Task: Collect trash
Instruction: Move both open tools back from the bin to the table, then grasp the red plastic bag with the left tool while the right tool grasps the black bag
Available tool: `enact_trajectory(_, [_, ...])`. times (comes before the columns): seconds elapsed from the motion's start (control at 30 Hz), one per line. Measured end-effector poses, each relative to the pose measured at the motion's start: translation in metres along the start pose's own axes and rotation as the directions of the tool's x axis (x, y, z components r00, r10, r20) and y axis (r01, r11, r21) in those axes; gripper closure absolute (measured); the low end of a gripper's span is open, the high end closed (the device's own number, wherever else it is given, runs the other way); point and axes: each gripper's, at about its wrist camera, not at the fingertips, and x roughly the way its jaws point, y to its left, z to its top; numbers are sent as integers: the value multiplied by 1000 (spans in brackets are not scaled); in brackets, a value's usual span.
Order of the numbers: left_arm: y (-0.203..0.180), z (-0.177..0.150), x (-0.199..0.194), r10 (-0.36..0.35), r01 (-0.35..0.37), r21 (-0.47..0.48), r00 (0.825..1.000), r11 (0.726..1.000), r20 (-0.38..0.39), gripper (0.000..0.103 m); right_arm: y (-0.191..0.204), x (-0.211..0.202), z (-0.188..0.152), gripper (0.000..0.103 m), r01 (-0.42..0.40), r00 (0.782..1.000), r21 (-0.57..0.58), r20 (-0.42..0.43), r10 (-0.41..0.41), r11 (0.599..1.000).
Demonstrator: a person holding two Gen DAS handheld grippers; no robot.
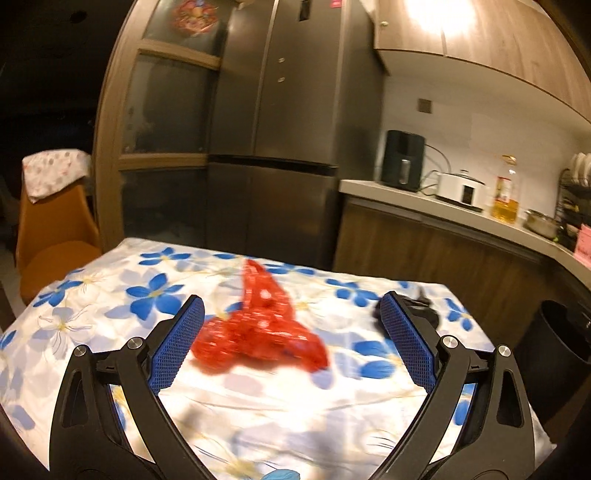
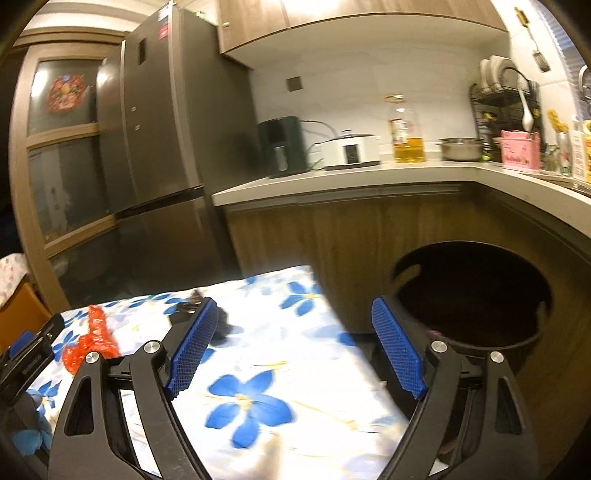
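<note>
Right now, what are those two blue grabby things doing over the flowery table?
A person holds a grabber in each hand to collect trash. The left gripper is wide open, facing a crumpled red plastic bag on the flowered tablecloth. The right gripper is open and empty near a small black scrap. A black bin waits beside the table.

Dim kitchen, warm lamp glare (image 1: 432, 14) at one o'clock. Tall grey fridge (image 1: 280, 122) at twelve, wood-framed glass doors (image 1: 162, 110) at eleven. Pale counter (image 2: 369, 177) running toward three, wooden cupboards (image 1: 480, 40) above. Orange chair (image 1: 55, 236) at nine. Table under a blue-flowered cloth (image 1: 110, 314) at six.
</note>
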Motion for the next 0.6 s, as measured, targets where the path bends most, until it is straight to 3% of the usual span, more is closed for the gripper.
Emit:
enact_trajectory(0.17, [19, -4, 27, 52, -53, -32, 998, 998, -26, 9, 33, 21, -5, 20, -44, 999, -26, -16, 43, 999])
enact_trajectory(0.37, [30, -8, 64, 52, -64, -87, 990, 994, -132, 12, 62, 47, -8, 20, -69, 997, -55, -28, 68, 996])
enact_trajectory(0.6, [41, -20, 92, 11, -46, -134, 969, 990, -247, 50, 86, 82, -11, 20, -75, 996, -70, -55, 71, 995])
